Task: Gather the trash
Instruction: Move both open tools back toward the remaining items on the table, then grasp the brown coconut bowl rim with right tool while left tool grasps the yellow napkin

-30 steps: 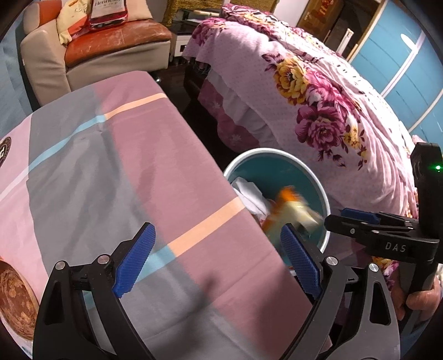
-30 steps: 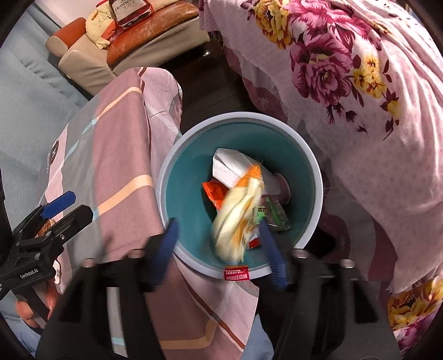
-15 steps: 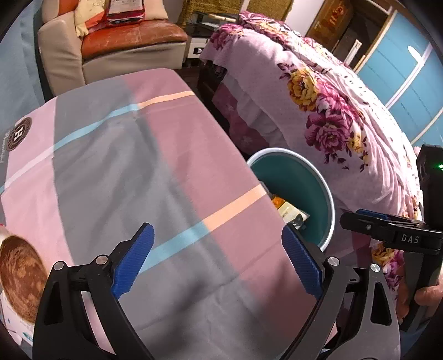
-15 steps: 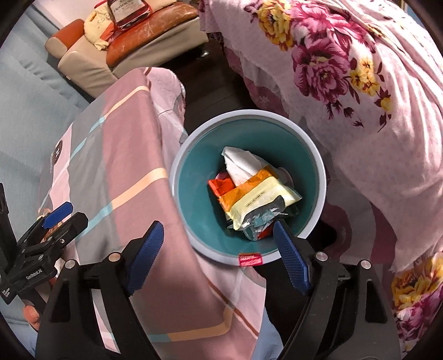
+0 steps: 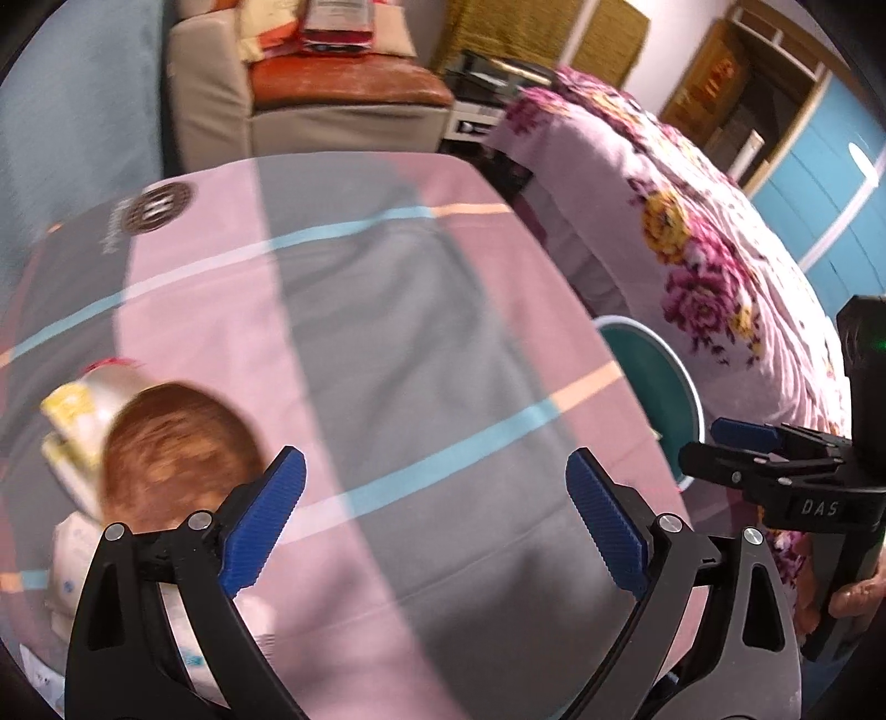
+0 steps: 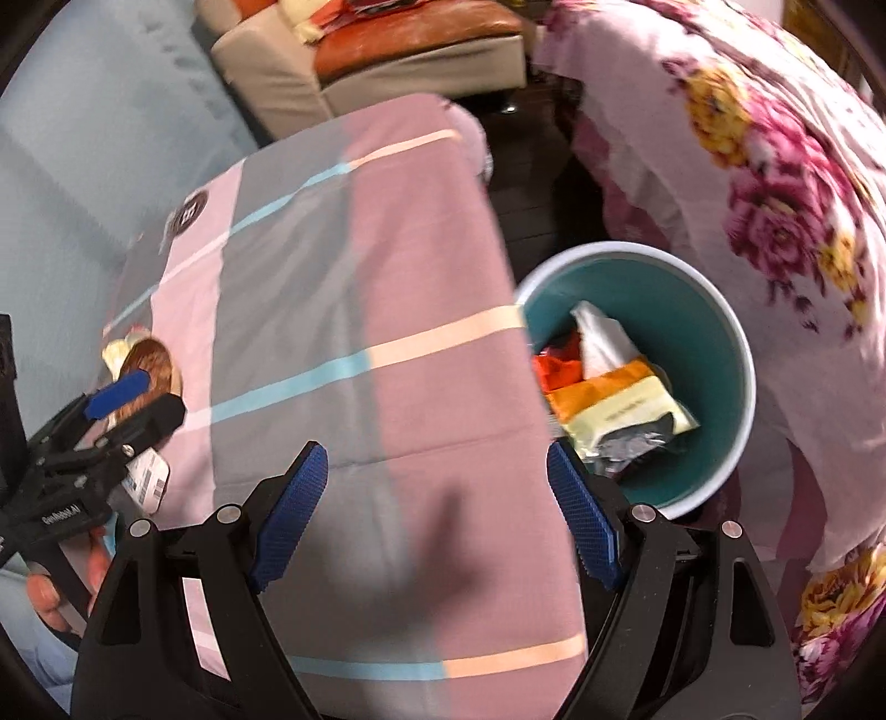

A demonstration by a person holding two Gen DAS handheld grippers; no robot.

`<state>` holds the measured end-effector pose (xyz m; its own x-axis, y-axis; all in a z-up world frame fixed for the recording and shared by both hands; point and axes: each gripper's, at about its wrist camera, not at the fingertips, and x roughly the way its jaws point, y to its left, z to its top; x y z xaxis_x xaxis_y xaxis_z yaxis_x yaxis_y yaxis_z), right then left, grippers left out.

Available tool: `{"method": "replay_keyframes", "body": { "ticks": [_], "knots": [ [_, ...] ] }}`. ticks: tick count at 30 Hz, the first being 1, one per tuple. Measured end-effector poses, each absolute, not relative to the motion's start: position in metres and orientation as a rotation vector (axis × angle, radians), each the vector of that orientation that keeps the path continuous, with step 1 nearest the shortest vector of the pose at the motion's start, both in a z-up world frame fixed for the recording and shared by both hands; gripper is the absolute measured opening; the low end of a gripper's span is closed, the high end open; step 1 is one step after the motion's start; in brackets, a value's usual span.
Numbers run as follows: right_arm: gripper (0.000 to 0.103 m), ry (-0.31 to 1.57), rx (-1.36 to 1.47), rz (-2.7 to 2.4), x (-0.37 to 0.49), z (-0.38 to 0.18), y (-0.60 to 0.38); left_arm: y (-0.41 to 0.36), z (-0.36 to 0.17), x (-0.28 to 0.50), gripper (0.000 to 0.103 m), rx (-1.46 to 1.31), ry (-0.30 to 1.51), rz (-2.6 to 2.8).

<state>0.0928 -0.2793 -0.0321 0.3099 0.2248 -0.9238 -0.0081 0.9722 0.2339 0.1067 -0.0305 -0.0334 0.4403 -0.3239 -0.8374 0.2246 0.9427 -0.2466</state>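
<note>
Bedroom setting: bench under a pink-and-grey checked cloth with blue and peach stripes point(image 6: 354, 310), floral pink bedspread point(image 6: 775, 194) on the right, tan sofa with orange cushion point(image 6: 398, 50) at the far side

Round teal waste bin with white rim point(image 6: 742, 354) stands on the floor between bench and bed, close against the bench's right edge. Inside it: orange-and-pale-yellow foil snack packet point(image 6: 620, 407), white crumpled wrapper point(image 6: 601, 338), red scrap point(image 6: 556, 368)

Remaining trash appears to sit at the bench's left end: brown-printed round packet point(image 5: 177, 448) with a yellow-white packet point(image 5: 75, 421) behind it; both blurred

Risks (judgement):
- left hand-held gripper point(image 5: 437, 523) hangs just right of the brown packet; packets overlap, so a closing grab could take one and drag or push the other off the near-left edge
- foil film is slippery and could slide out of the pads on the carry to the bin
- loose cloth could bunch into the grip

Hand-held gripper state:
- right hand-held gripper point(image 6: 437, 512): wide apart, jaws have just been opening, nothing between them, over bare cloth beside the bin
- left: spread wide, empty, touching nothing visible
</note>
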Motion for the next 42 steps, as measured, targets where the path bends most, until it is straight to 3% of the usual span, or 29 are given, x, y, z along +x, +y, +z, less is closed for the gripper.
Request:
{"method": "replay_keyframes", "body": {
  "ticks": [20,22,24,32,37,39,42],
  "knots": [
    [0.077,1.326,0.093,0.409,0.138,-0.042,-0.099,0.173,-0.053,0.095,0.095,-0.315,1.035,-0.032],
    [0.072,1.332,0.105,0.432,0.142,-0.047,-0.088,0.182,-0.058,0.097,0.095,-0.335,1.045,-0.023],
    [0.055,1.337,0.113,0.452,0.148,-0.054,-0.075,0.189,-0.063,0.099,0.095,-0.352,1.053,-0.018],
    [0.046,1.350,0.095,0.498,0.161,-0.077,-0.045,0.190,-0.075,0.108,0.095,-0.367,1.084,-0.028],
    [0.025,1.365,0.111,0.505,0.167,-0.090,-0.042,0.190,-0.081,0.117,0.095,-0.378,1.105,-0.026],
    [0.009,1.378,0.131,0.518,0.166,-0.092,-0.045,0.187,-0.082,0.121,0.095,-0.385,1.108,-0.038],
    [0.007,1.359,0.118,0.504,0.164,-0.090,-0.051,0.177,-0.083,0.125,0.095,-0.374,1.116,-0.067]
  ]
}}
